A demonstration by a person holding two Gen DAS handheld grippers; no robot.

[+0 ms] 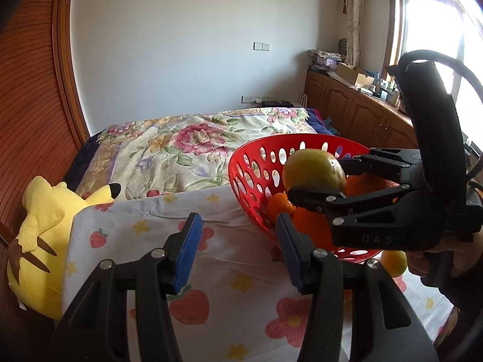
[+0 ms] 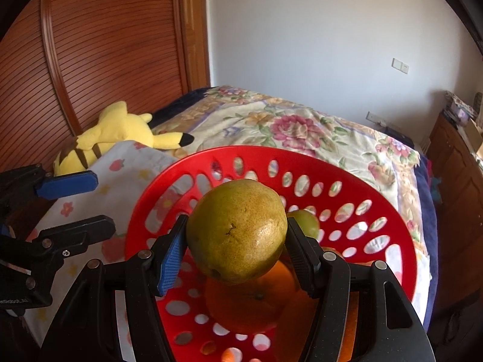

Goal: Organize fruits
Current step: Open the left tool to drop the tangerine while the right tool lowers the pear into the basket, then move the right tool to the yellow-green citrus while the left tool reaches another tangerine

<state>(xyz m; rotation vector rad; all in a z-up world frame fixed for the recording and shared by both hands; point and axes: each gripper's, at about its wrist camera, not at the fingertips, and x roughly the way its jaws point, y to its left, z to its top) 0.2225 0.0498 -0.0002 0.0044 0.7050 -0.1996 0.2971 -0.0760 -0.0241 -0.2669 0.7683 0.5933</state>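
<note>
The right gripper clamped the pear between its pads, above the red basket of oranges. The left gripper stood part open, empty, left of the basket.

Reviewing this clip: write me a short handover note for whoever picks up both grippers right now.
Right gripper: shut on a green-yellow pear, held above the red basket.
Left gripper: open, nothing in it, over the strawberry-print cloth beside the basket.
Done: oranges and a small green fruit already lie in the basket.
Left: release the pear into the basket, then probably fetch the yellow fruit lying on the cloth outside the basket, near the right hand.
</note>
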